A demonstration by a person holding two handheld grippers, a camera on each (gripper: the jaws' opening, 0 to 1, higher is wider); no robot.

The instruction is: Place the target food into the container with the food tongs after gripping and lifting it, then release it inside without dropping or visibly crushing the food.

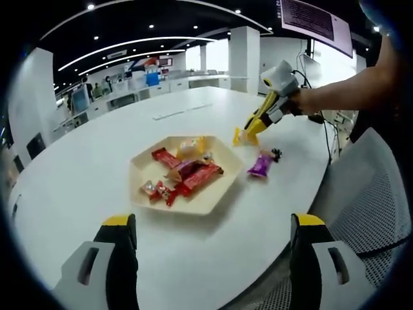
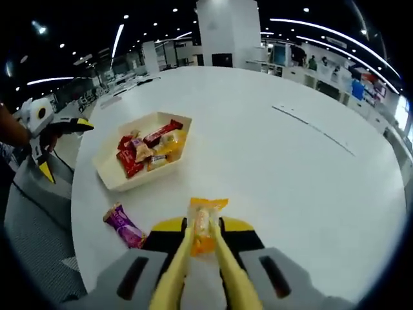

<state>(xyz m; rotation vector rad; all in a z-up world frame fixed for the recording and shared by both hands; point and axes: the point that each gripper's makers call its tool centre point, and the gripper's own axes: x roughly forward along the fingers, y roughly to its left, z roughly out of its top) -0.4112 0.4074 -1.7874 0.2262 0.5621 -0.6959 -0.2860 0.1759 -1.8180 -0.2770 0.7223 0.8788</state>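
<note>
The right gripper (image 2: 203,227) is shut on yellow food tongs (image 2: 222,271). The tongs' tips pinch an orange-yellow snack packet (image 2: 205,223) just above or on the white table, right of the tray. In the left gripper view, that gripper (image 1: 277,84) and the tongs (image 1: 258,119) reach down from a person's hand, with the packet (image 1: 239,137) at the tips. The cream hexagonal tray (image 1: 206,205) holds red and yellow wrapped snacks (image 1: 193,171). A purple snack (image 1: 261,165) lies on the table beside the tray. The left gripper (image 1: 213,223) stands open in front of the tray, holding nothing.
The oval white table (image 2: 290,168) has wide free room beyond the tray (image 2: 113,179). The purple snack (image 2: 124,226) lies close to the tongs. A mesh chair (image 1: 377,200) stands at the table's edge. The left gripper (image 2: 55,148) hovers off that edge.
</note>
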